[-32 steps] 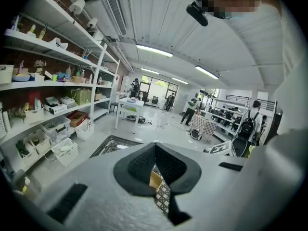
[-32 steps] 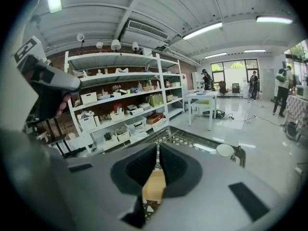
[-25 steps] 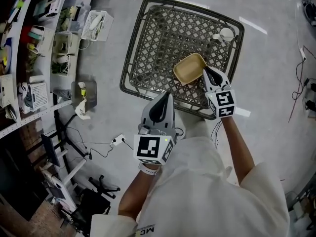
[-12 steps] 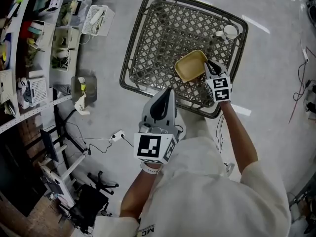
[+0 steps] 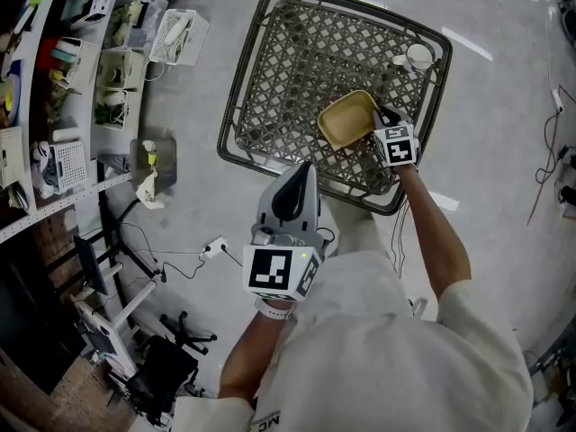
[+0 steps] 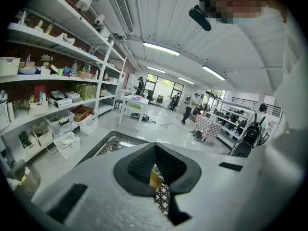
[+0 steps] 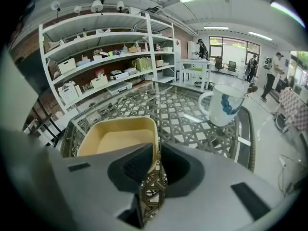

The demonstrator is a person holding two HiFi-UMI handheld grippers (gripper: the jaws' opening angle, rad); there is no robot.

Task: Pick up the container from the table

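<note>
Since a second ago the right gripper (image 5: 382, 122) has moved forward to the yellow container (image 5: 346, 120). Now its jaws stand narrow on the container's wall, one inside and one outside, pinching it. The container rests on the lattice table (image 5: 288, 61), near a white mug (image 5: 414, 58). The left gripper (image 5: 304, 176) hangs at the table's near edge, jaws together and holding nothing.

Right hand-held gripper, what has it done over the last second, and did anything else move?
The right hand-held gripper pushed forward over the table to the container, and its jaws now appear shut on the container's near rim. The container has not left the table. The left hand-held gripper stayed where it was, shut and holding nothing; the mug did not move.
</note>
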